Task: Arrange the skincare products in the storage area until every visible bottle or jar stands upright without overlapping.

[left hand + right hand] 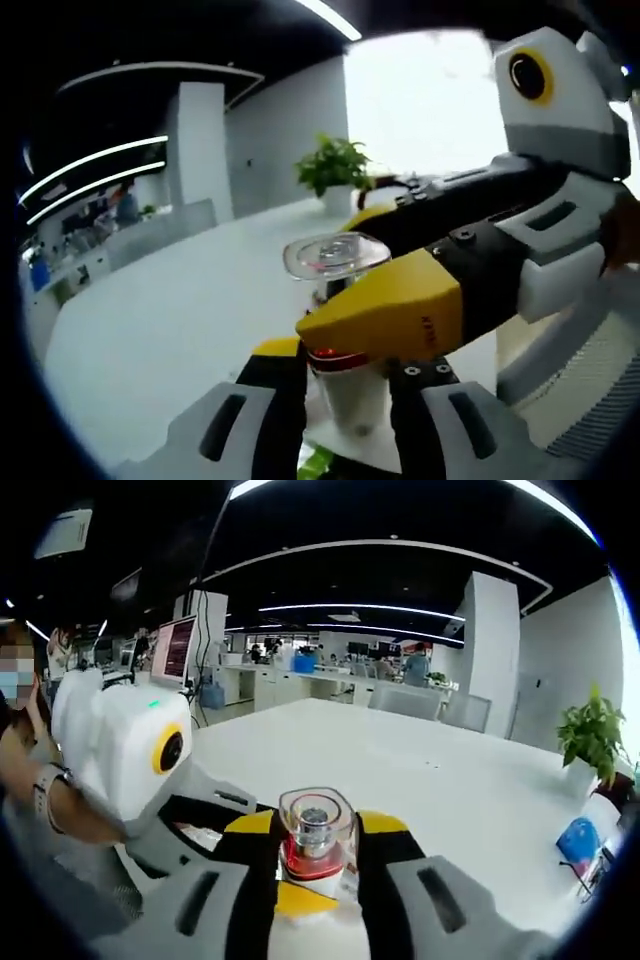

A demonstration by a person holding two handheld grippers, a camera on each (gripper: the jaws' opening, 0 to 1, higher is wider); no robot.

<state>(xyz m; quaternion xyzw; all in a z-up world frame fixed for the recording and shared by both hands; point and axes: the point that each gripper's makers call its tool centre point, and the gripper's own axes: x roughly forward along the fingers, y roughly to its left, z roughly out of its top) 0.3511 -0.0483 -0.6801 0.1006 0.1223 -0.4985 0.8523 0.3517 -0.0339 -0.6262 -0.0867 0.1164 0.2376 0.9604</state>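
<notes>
A white bottle (350, 395) with a red band and a clear round cap (335, 253) is held in the air above a white table (170, 320). My left gripper (345, 378) is shut on the bottle's body, one jaw on each side. My right gripper (335, 278) reaches in from the right, its yellow-tipped jaws closed around the neck at the red band. In the right gripper view the same bottle (315, 852) stands between my right gripper (317, 832) jaws, cap toward the camera. The left gripper's white housing (120, 742) sits on the left.
The big white table (420, 770) stretches away below. A potted plant (335, 168) (592, 735) stands near its far edge, with a blue item (578, 842) close by. A person's hand (50, 795) holds the left gripper. Office desks and screens lie beyond.
</notes>
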